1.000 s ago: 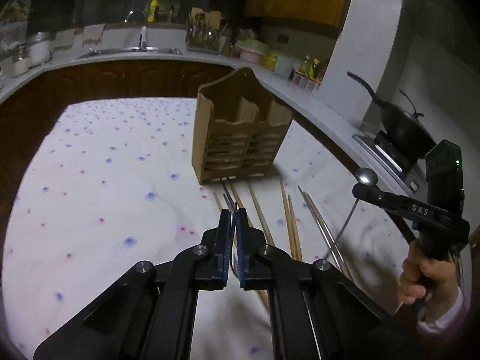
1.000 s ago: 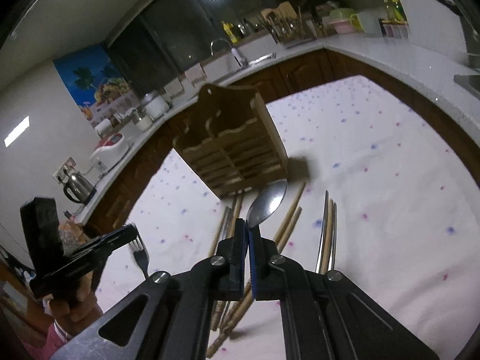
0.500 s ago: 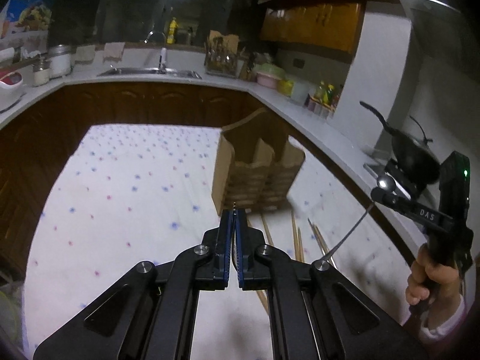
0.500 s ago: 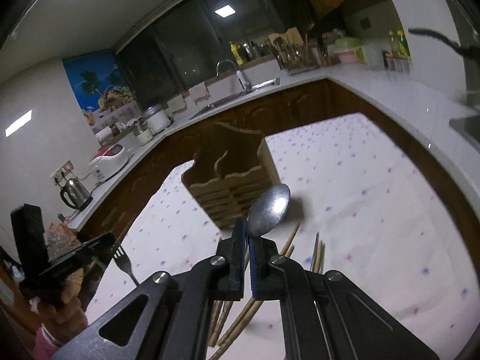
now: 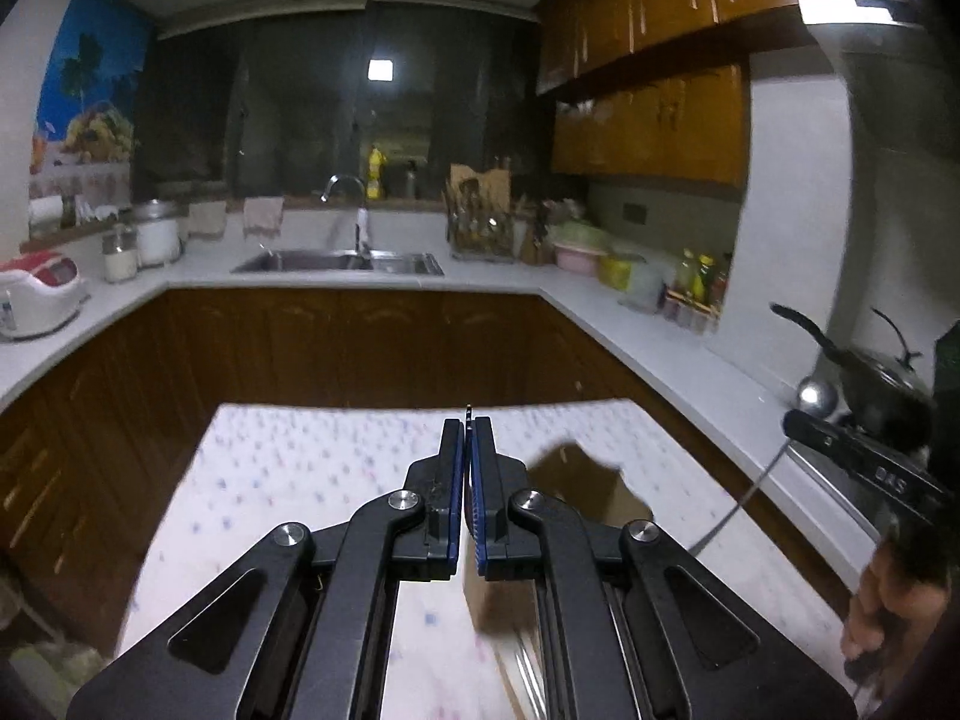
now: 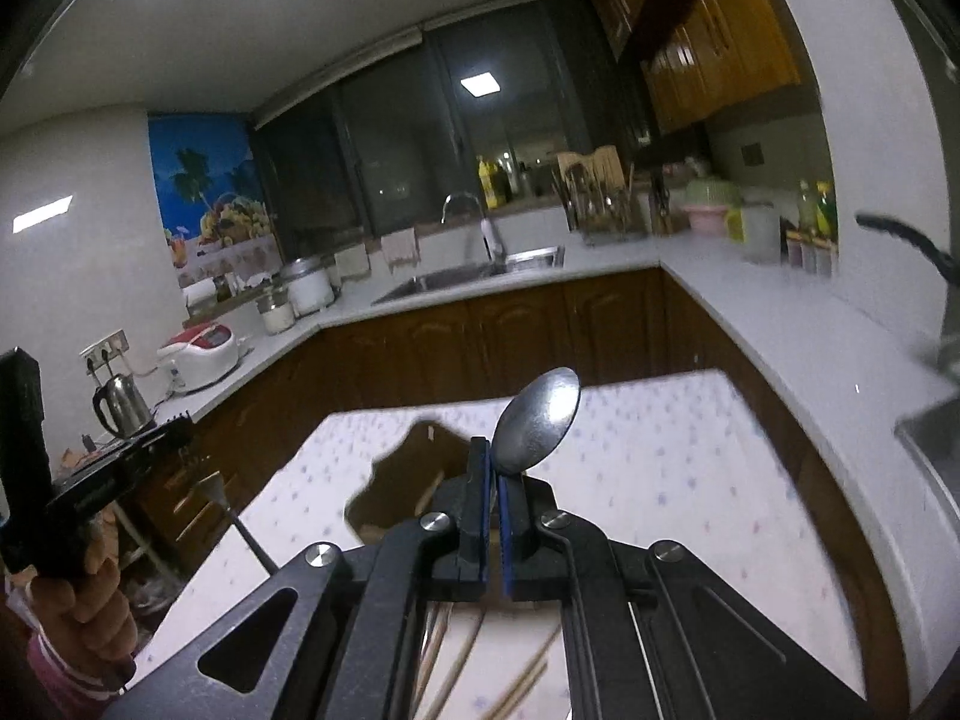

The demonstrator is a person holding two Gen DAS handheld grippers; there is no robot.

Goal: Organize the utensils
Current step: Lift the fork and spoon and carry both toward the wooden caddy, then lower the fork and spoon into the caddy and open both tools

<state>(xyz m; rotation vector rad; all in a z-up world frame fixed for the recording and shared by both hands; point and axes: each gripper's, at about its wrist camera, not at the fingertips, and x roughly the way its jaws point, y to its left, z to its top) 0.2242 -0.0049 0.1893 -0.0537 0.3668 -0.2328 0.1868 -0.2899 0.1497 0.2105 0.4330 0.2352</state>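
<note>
- The right gripper (image 6: 493,468) is clamped on a metal spoon (image 6: 538,420) at the neck, so the bowl stands up and leans toward 1 o'clock while the handle runs back under the gripper; held this way, the handle end is likely meant to drop first into the holder.
- The left gripper (image 5: 468,438) is pressed together on a fork (image 6: 217,495); from its own camera only a thin dark tip pokes out between the pads, but the right wrist view shows the tines and stem at 9 o'clock, hanging below that gripper.
- Both utensils are carried high above the cloth-covered counter (image 5: 288,480), probably to clear the rim of the wooden utensil holder (image 6: 399,480), which sits just past the grippers, at 11 o'clock in the right view and 1 o'clock in the left (image 5: 591,489).
- The spoon looks plain polished steel, its oval bowl dull grey in this dim light.
- Wooden chopsticks (image 6: 456,660) lie on the cloth beneath the right gripper, not yet sorted.
</note>
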